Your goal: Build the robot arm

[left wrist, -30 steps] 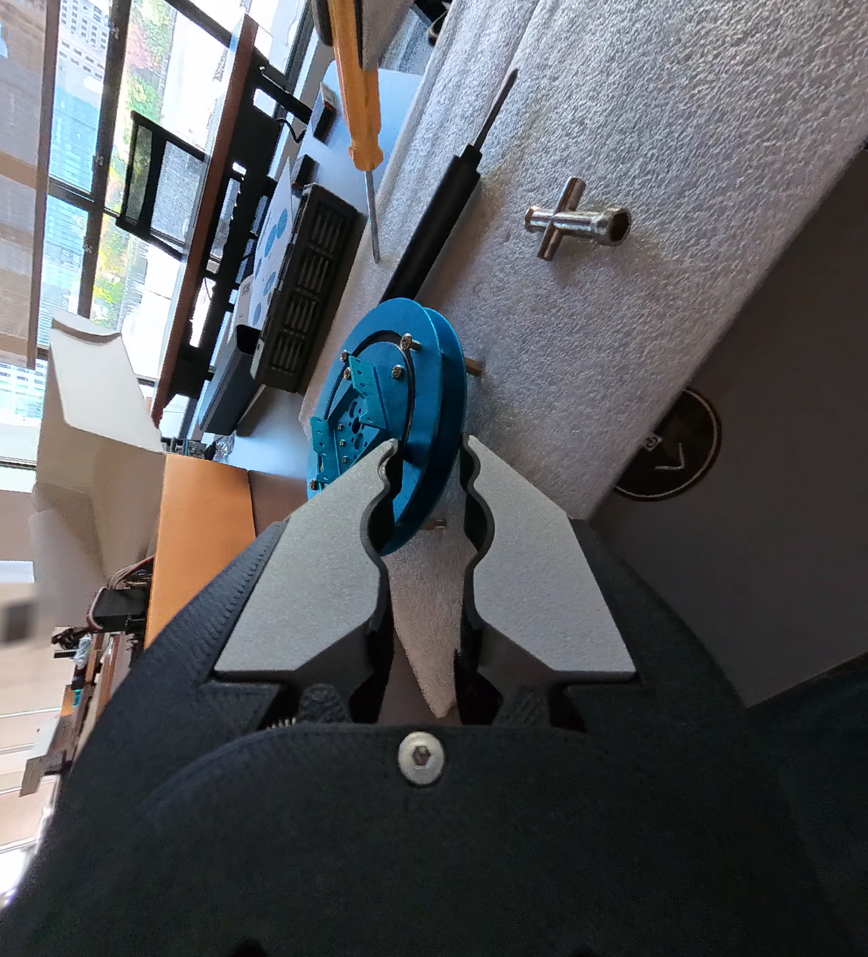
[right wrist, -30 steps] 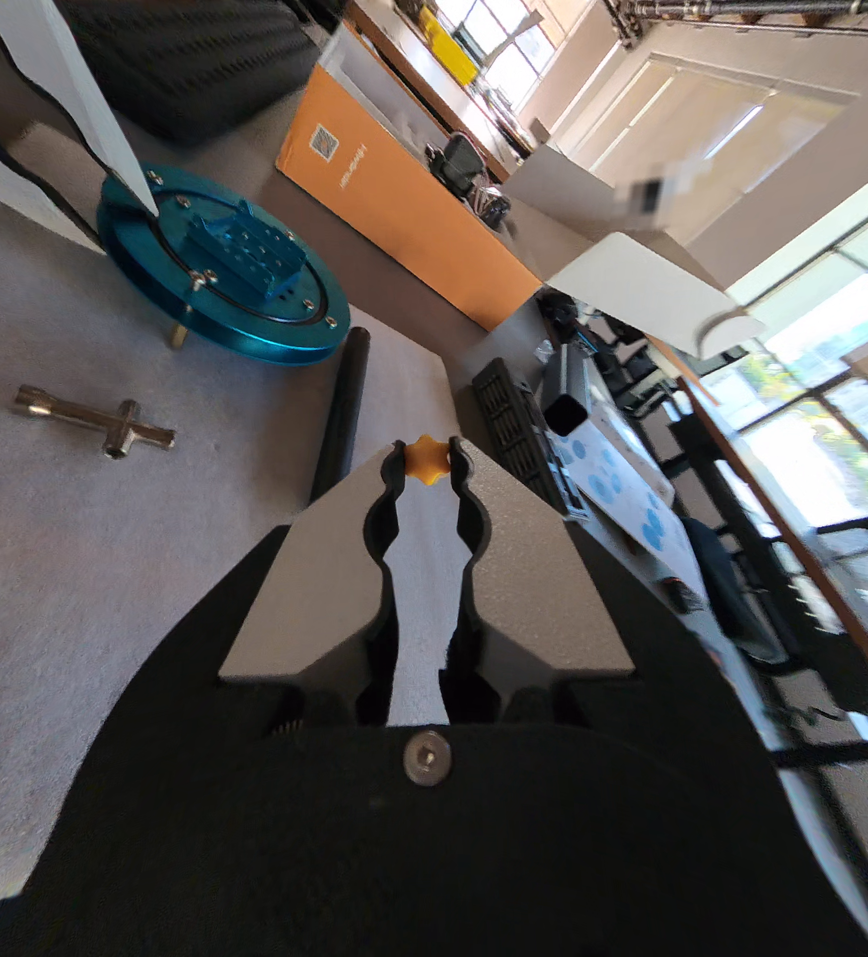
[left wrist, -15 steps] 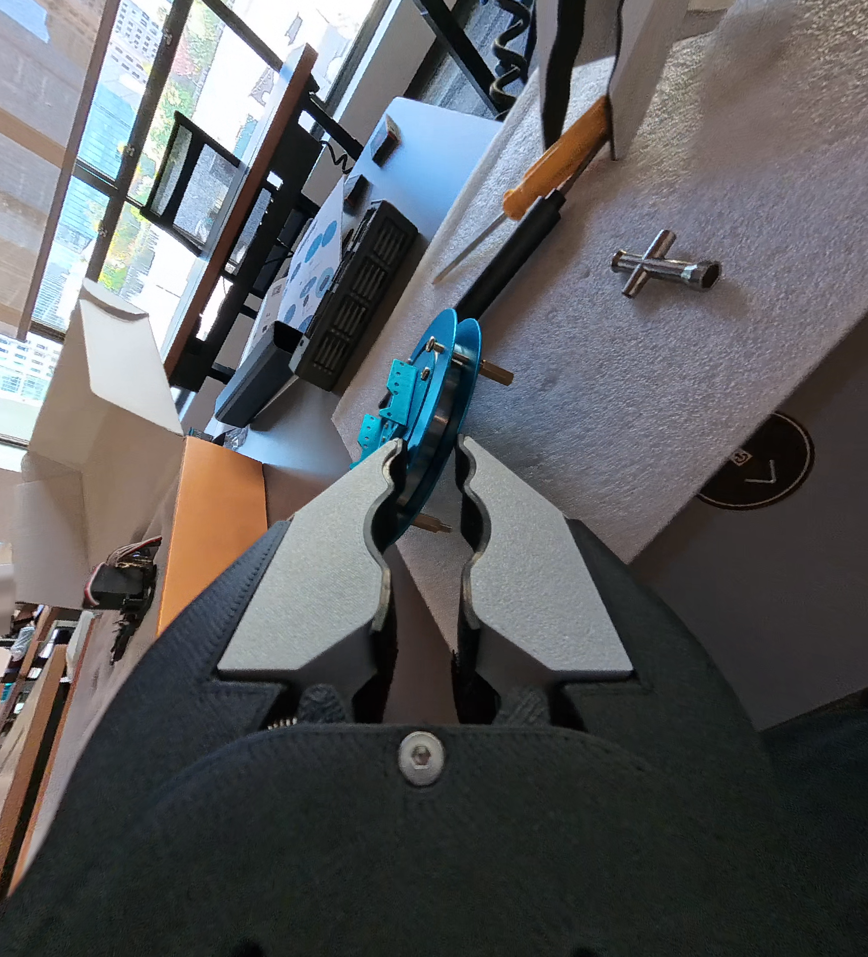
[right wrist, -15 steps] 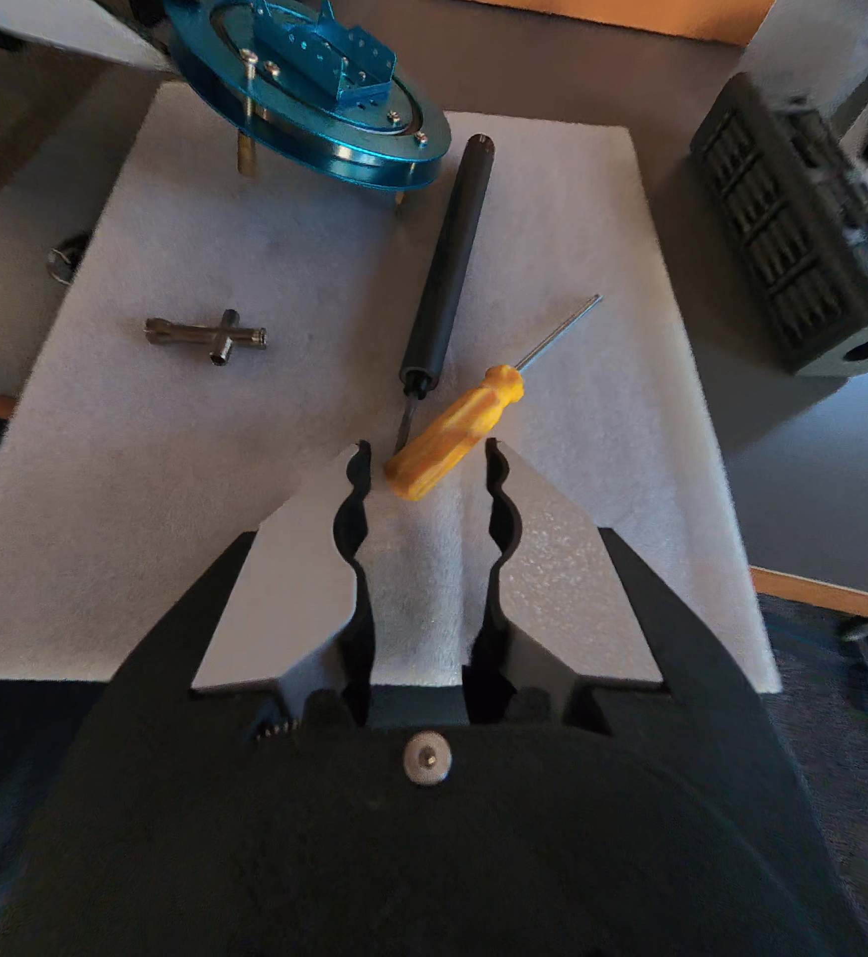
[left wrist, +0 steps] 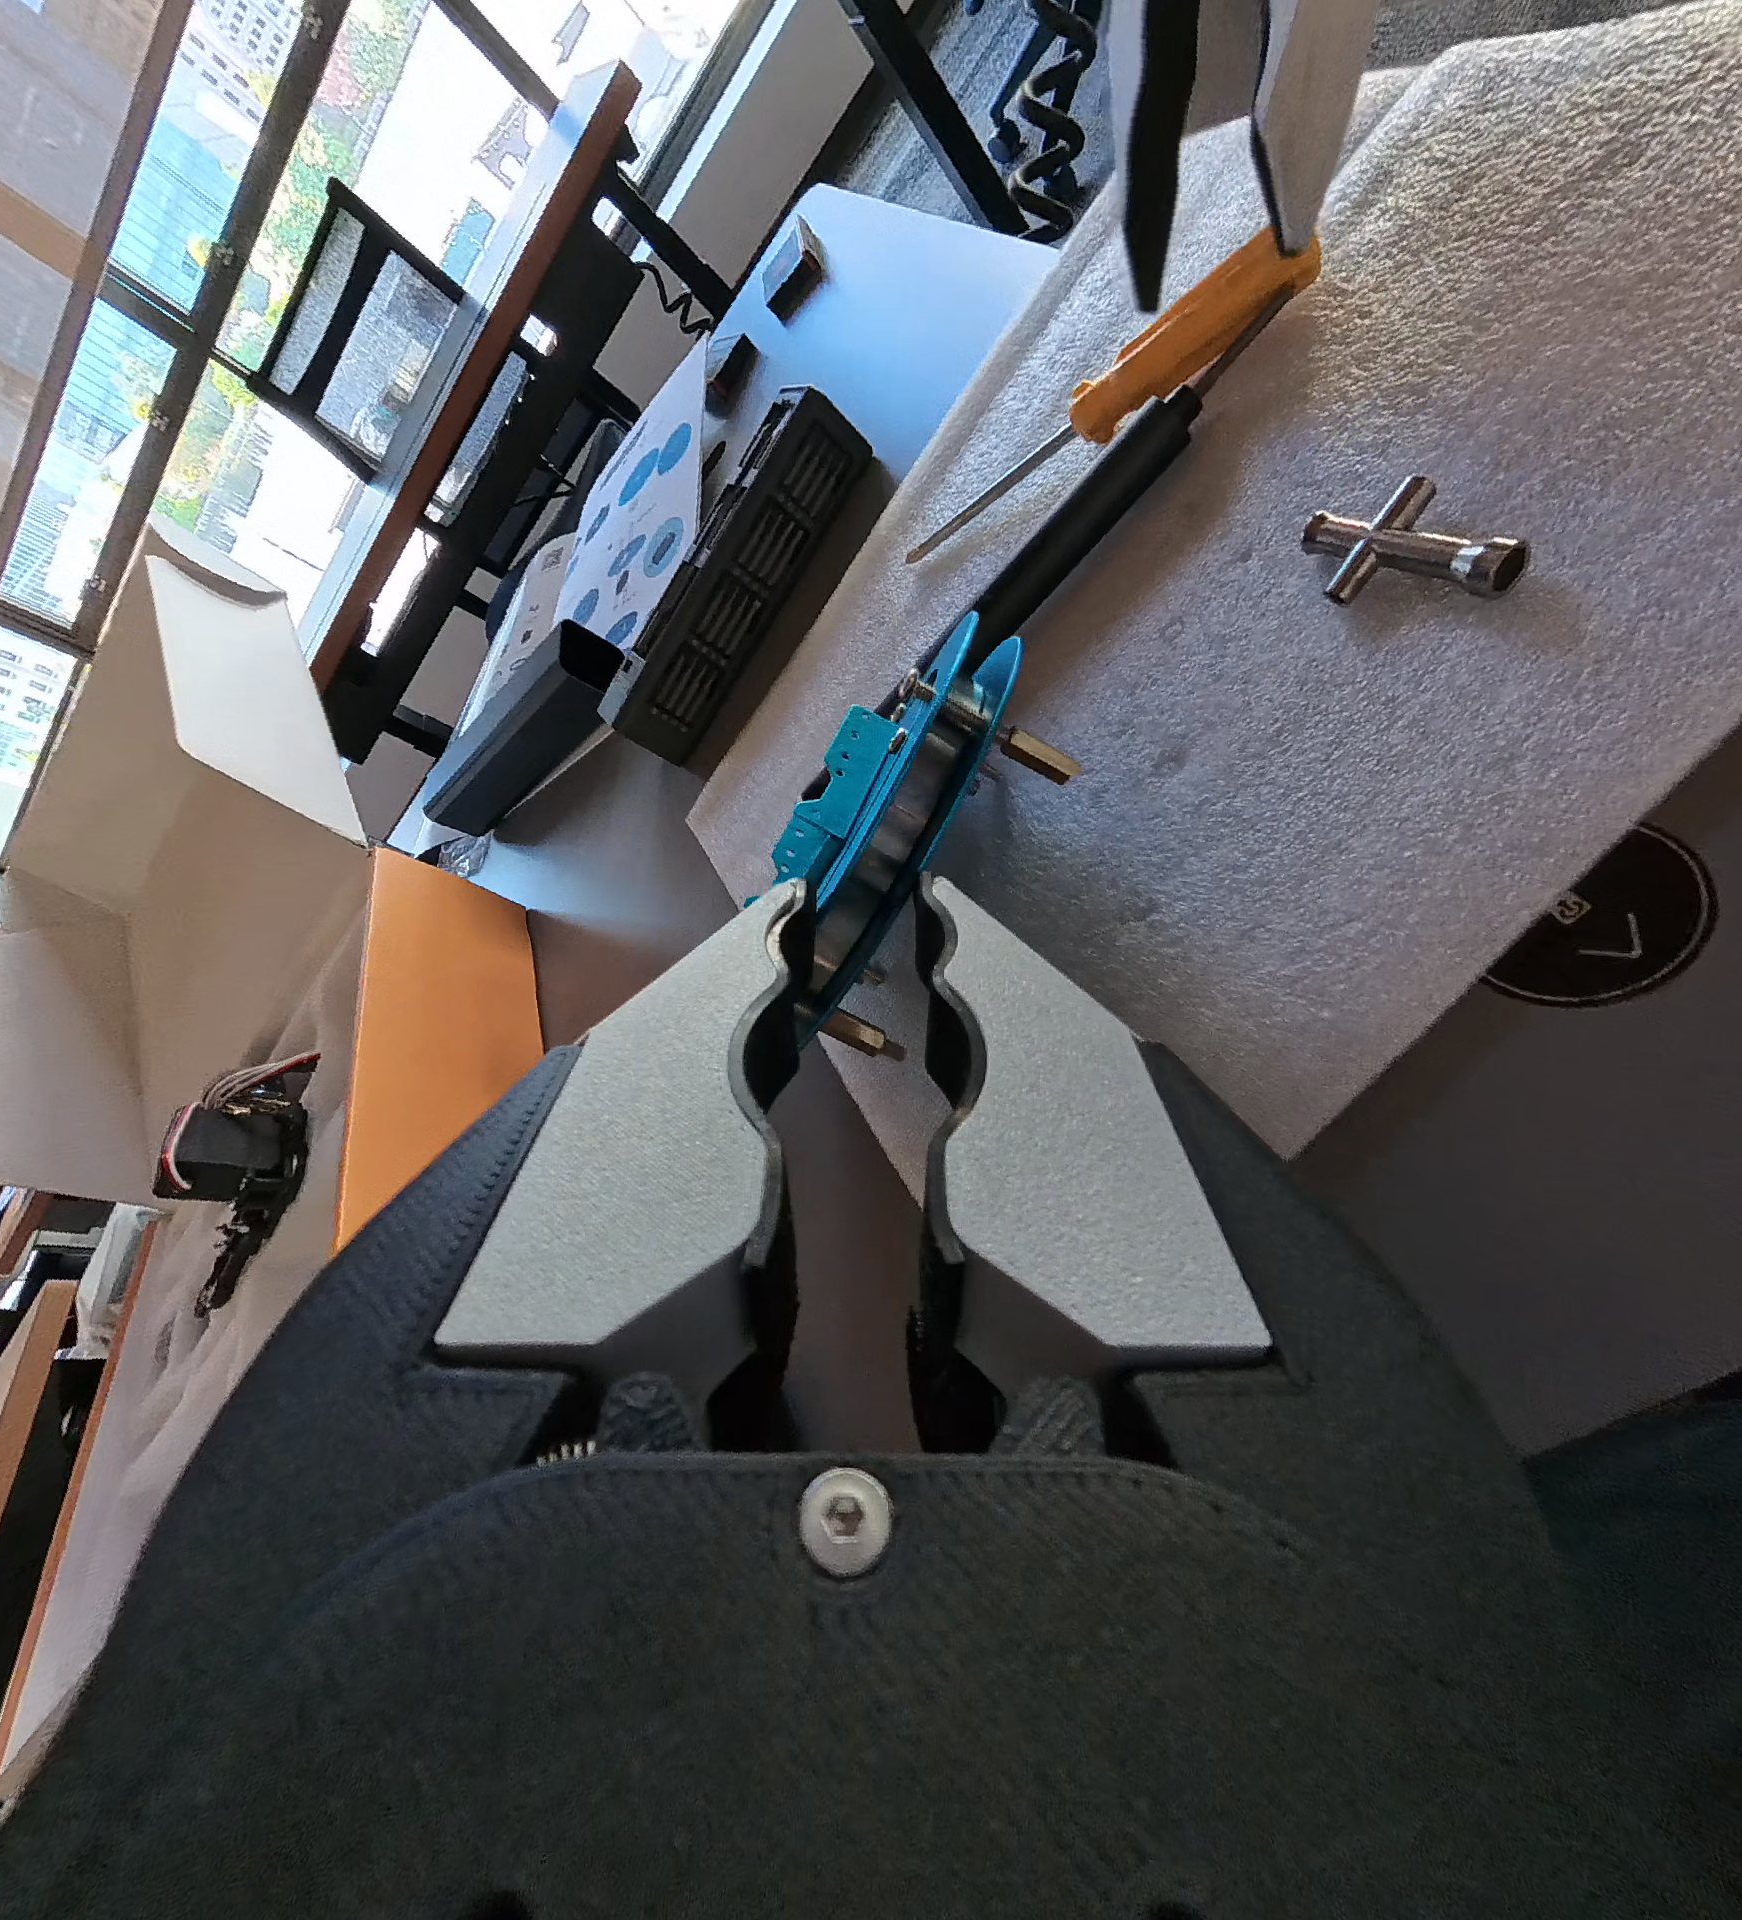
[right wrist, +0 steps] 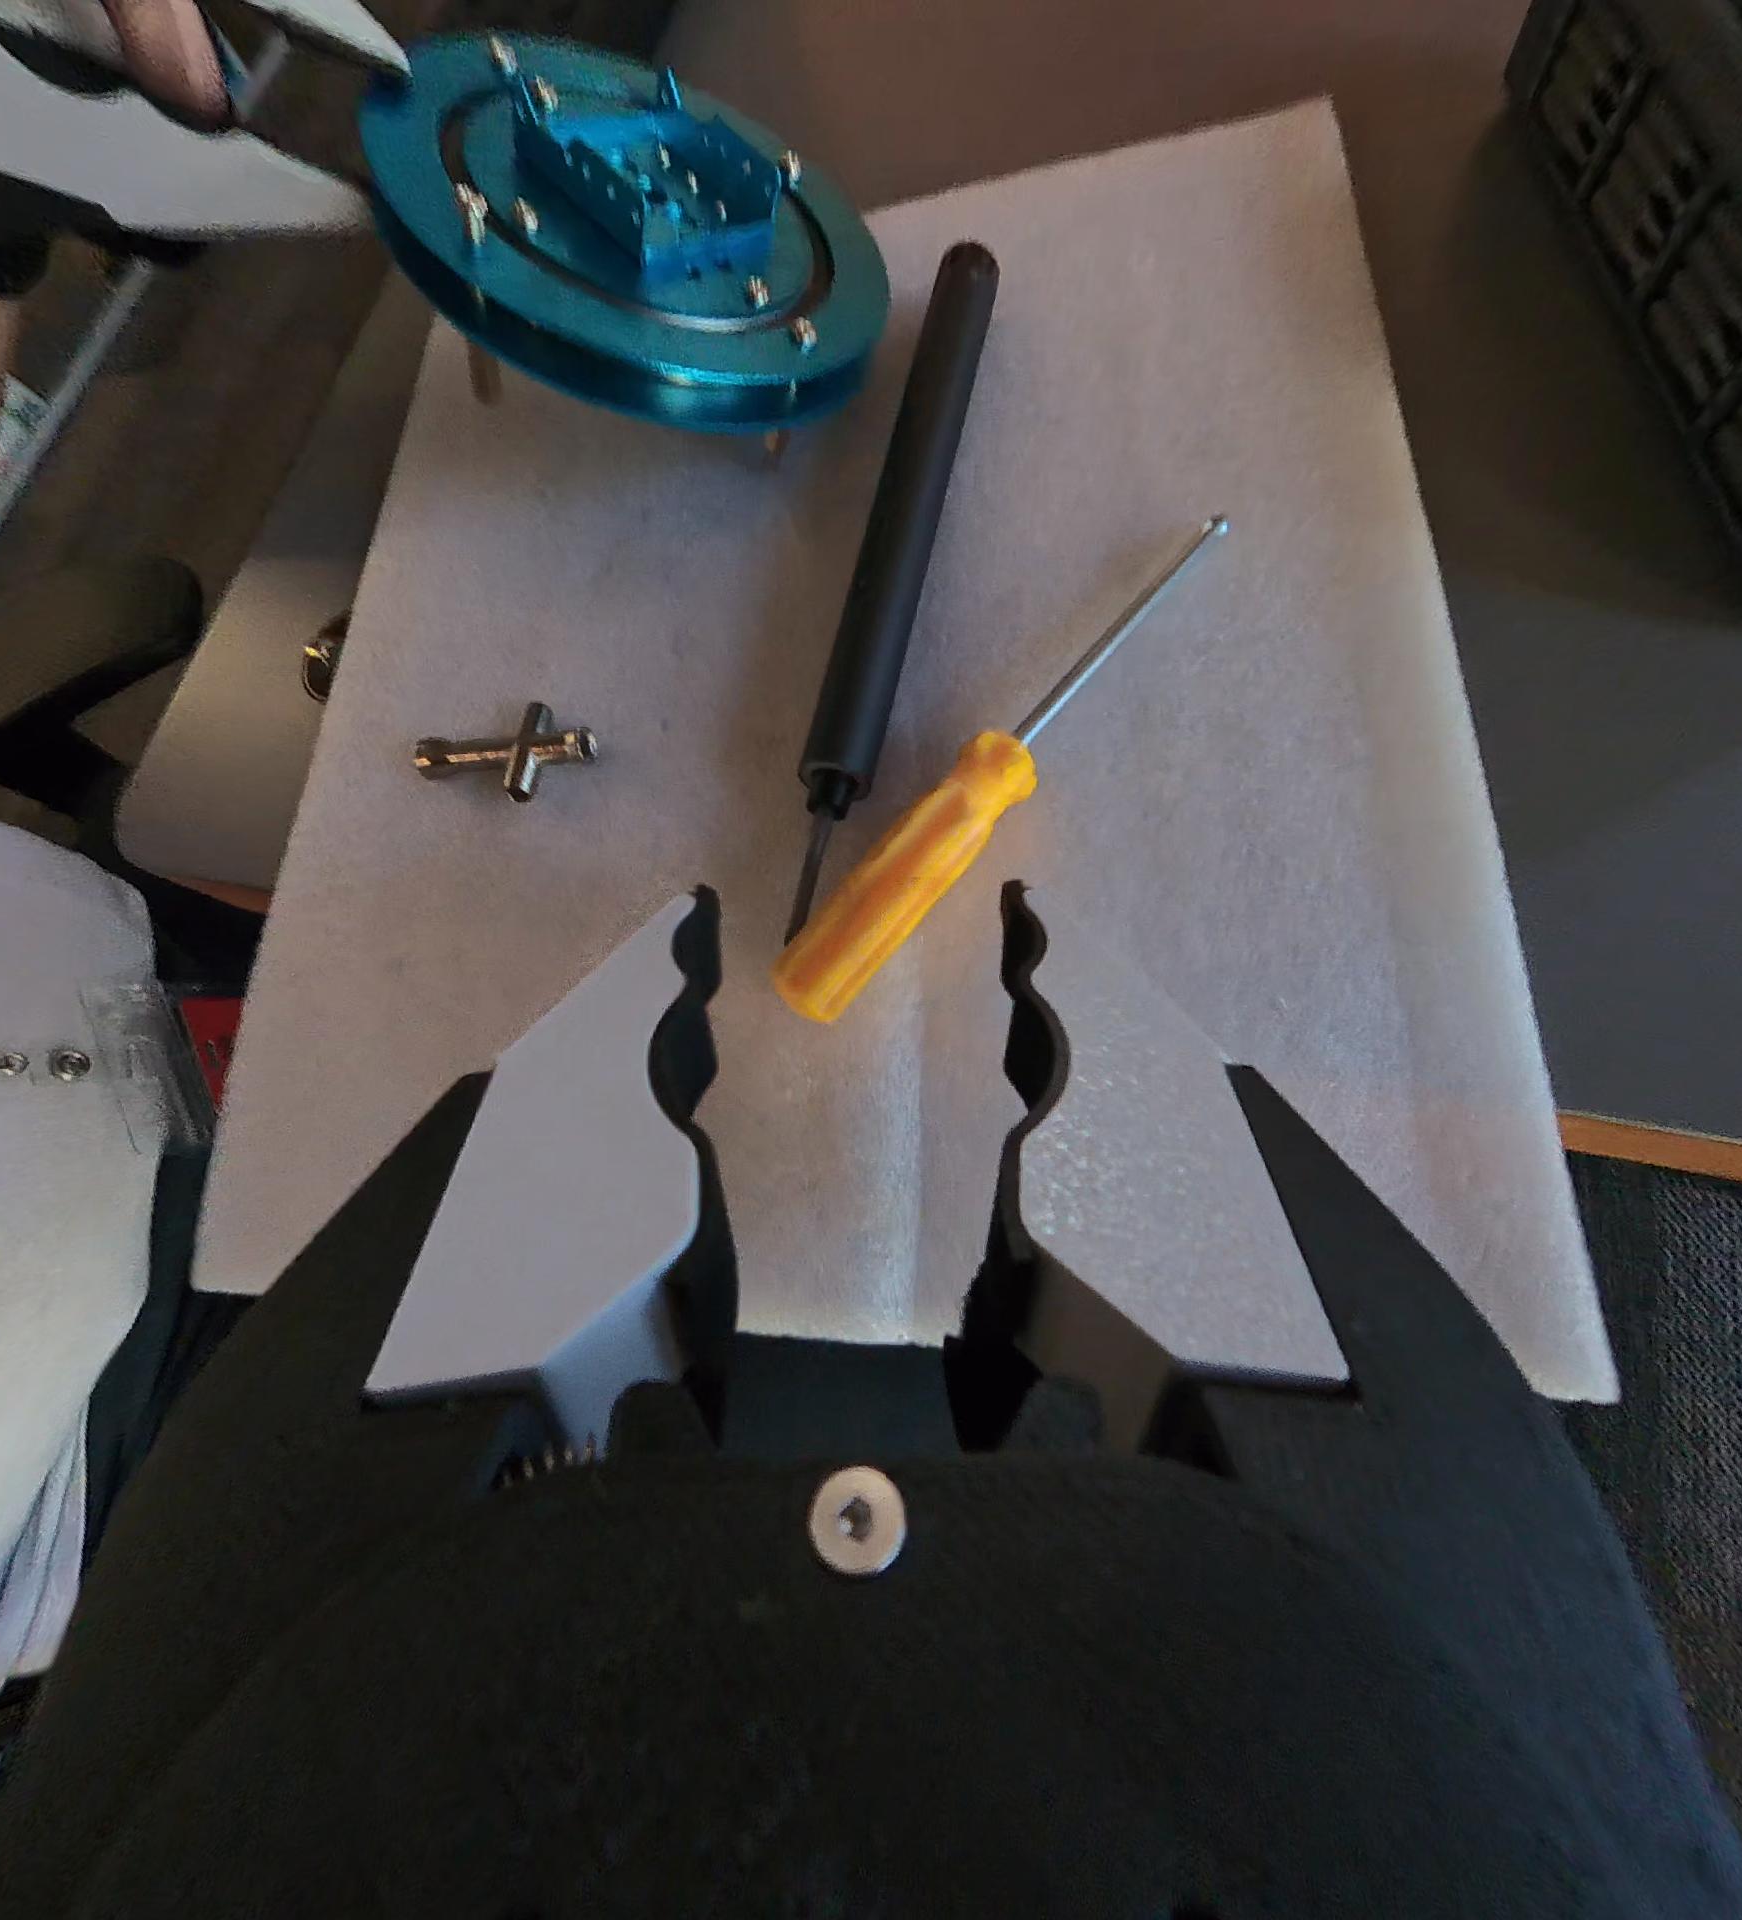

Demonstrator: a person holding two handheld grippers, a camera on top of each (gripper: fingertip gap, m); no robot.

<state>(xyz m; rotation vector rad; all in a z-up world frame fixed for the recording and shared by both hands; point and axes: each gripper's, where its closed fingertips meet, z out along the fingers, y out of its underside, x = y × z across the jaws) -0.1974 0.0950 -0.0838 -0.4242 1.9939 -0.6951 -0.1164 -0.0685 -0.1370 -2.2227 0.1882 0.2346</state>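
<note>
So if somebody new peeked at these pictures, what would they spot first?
Probably the shiny blue metal disc, clamped by its rim in the left gripper at the far end of the white foam sheet. Next, the yellow-handled screwdriver lying on the foam, its handle end between the open jaws of the right gripper, beside a black-handled tool and a small silver cross wrench.

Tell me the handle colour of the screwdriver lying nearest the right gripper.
Yellow-orange plastic handle, clearest in the right wrist view.

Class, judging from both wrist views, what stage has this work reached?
Done: left tool grips the blue disc assembly by its rim, tilted off the foam sheet. In hand: open right tool hovers at the yellow screwdriver handle. Left: screwdriver lies ungrasped on the foam.
</note>
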